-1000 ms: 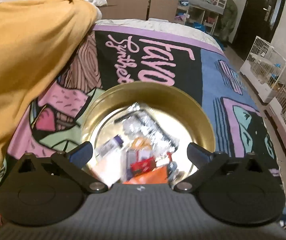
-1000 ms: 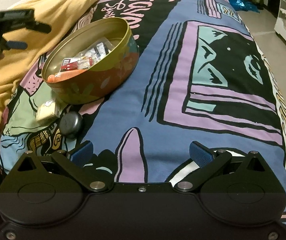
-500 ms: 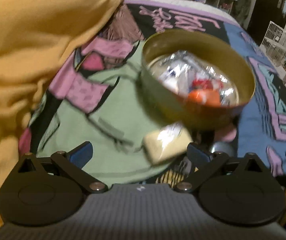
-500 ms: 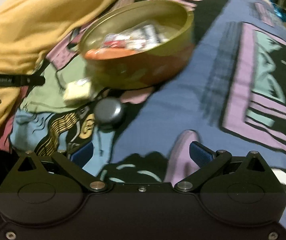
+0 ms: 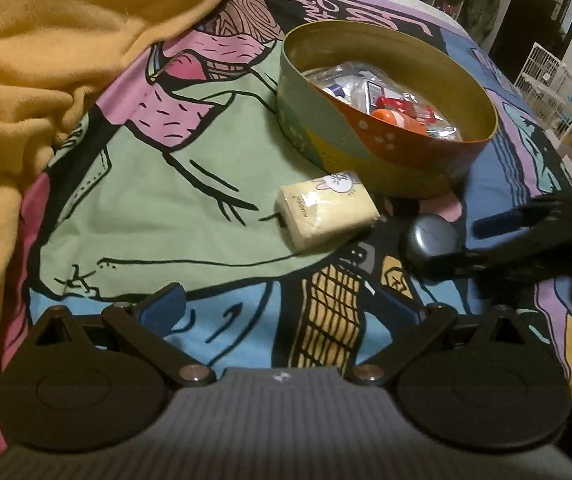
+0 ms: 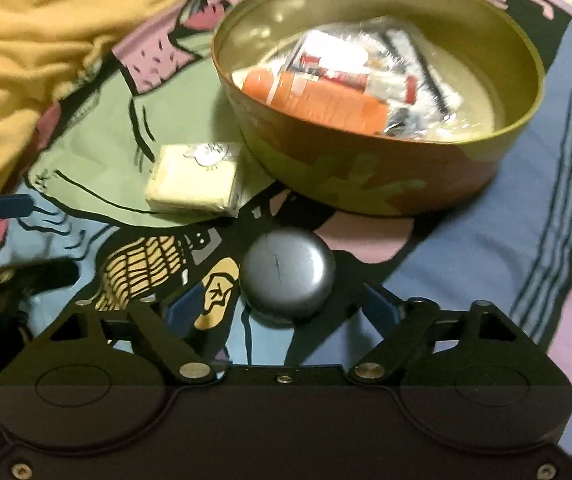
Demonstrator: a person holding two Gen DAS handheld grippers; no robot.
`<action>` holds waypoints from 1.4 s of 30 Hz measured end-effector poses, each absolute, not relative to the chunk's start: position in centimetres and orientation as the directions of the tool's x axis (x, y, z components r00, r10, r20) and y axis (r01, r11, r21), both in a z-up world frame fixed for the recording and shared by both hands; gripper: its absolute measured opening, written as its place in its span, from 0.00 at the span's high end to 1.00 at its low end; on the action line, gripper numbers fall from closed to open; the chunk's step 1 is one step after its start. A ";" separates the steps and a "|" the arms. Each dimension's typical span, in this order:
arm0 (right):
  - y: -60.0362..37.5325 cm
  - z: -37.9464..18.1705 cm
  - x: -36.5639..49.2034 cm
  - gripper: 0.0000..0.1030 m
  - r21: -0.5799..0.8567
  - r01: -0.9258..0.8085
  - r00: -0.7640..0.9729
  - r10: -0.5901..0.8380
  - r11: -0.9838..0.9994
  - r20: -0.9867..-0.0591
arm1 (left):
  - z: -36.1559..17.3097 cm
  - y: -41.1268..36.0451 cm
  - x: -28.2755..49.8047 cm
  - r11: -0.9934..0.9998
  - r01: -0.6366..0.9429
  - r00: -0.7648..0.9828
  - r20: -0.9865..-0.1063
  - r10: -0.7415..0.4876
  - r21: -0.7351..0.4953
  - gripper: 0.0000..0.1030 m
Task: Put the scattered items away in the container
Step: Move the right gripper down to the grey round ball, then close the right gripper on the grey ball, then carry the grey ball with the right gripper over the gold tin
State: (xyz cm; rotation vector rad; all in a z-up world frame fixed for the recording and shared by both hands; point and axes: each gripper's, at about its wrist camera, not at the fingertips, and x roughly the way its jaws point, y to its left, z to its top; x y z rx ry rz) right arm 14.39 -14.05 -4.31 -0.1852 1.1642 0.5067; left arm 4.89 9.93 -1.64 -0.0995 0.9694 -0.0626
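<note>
right gripper (image 6: 282, 308) closing around the round grey case (image 6: 287, 278) on the bed

its jaws flank the case, pads not yet pressing; the left gripper (image 5: 282, 306) hangs released over bare bedspread (image 5: 146, 184). the pale tissue pack (image 5: 325, 210) lies just beyond, beside the round tin (image 5: 365, 148) of packets, yellow blanket (image 5: 46, 40) far left.

No readable text; bedspread (image 5: 174, 184) lettering cut off.

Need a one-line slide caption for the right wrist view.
Right tongs closing around the round grey case on the bedspread, not yet gripping; tissue pack beside the tin.
</note>
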 end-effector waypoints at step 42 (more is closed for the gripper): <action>-23.6 6.6 8.6 0.44 0.155 -0.334 0.404 0.290 0.930 -0.868 | -4.7 9.2 2.8 0.985 0.025 0.555 -0.817 -0.155 -0.170 0.00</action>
